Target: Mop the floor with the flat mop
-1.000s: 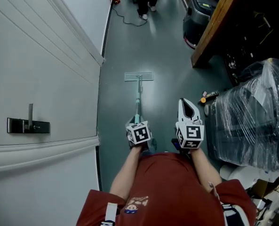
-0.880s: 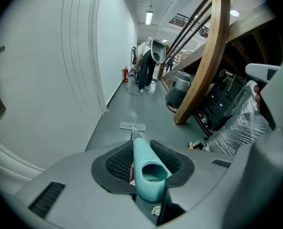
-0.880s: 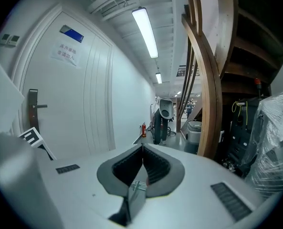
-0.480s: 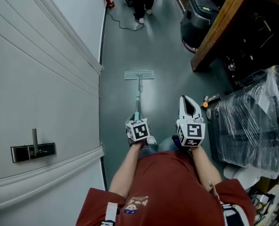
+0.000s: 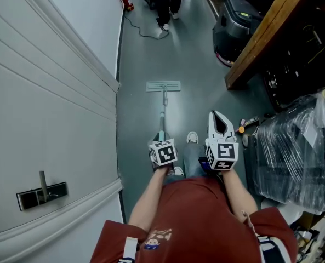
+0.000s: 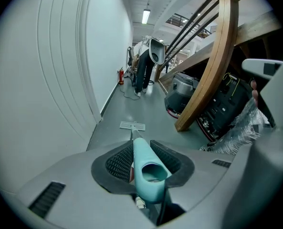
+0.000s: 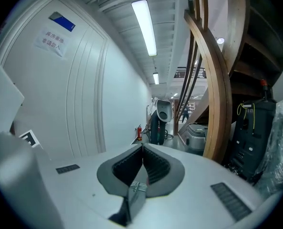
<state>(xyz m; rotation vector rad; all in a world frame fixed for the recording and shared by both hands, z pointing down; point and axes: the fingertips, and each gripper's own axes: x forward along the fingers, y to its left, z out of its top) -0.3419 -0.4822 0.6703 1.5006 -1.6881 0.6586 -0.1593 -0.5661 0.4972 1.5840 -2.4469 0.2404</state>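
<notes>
Your left gripper (image 5: 161, 143) is clamped on the flat mop (image 5: 162, 111) by its teal grip (image 6: 146, 163), your right gripper (image 5: 220, 119) is pinched together on nothing, and most of the floor (image 5: 195, 64) along the white wall (image 5: 52, 81) looks left to mop, the mop running parallel to that wall with its pad (image 5: 163, 86) flat ahead of you.

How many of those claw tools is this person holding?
2. The left claw is clamped on the teal mop handle; the right claw, beside it, is shut on nothing.
</notes>
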